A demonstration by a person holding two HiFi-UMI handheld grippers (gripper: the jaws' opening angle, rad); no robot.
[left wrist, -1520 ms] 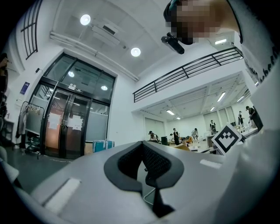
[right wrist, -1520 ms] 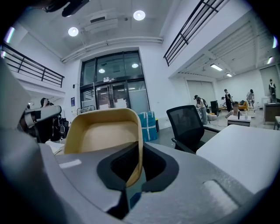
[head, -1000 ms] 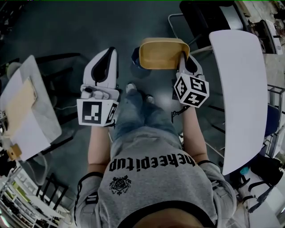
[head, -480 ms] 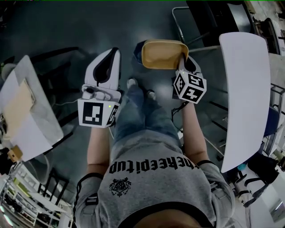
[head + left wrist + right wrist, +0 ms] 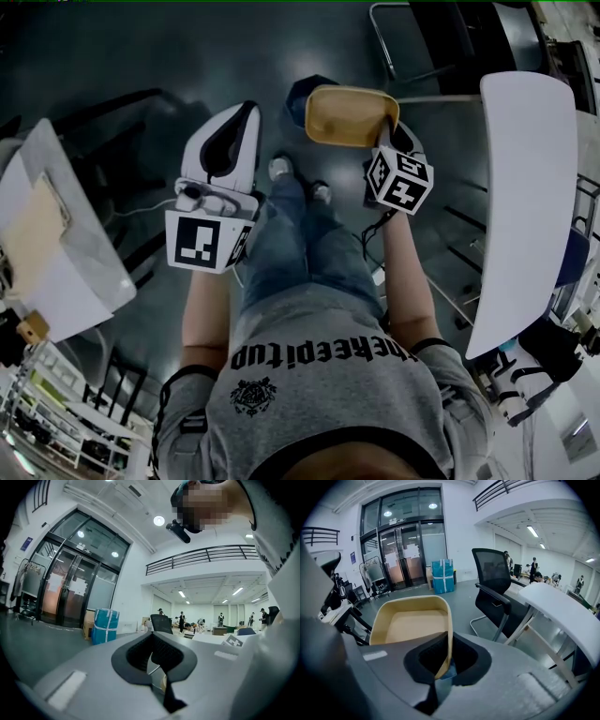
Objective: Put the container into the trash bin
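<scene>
The left gripper (image 5: 242, 120) is idle and empty, jaws together, kept clear of the drop. Right of it, the tan container (image 5: 349, 114) hangs above the floor, over what is probably the dark blue trash bin (image 5: 298, 96). The right gripper (image 5: 384, 131) carries it, clamped on its side wall.

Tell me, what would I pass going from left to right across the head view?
left table → left gripper → container → right table
</scene>
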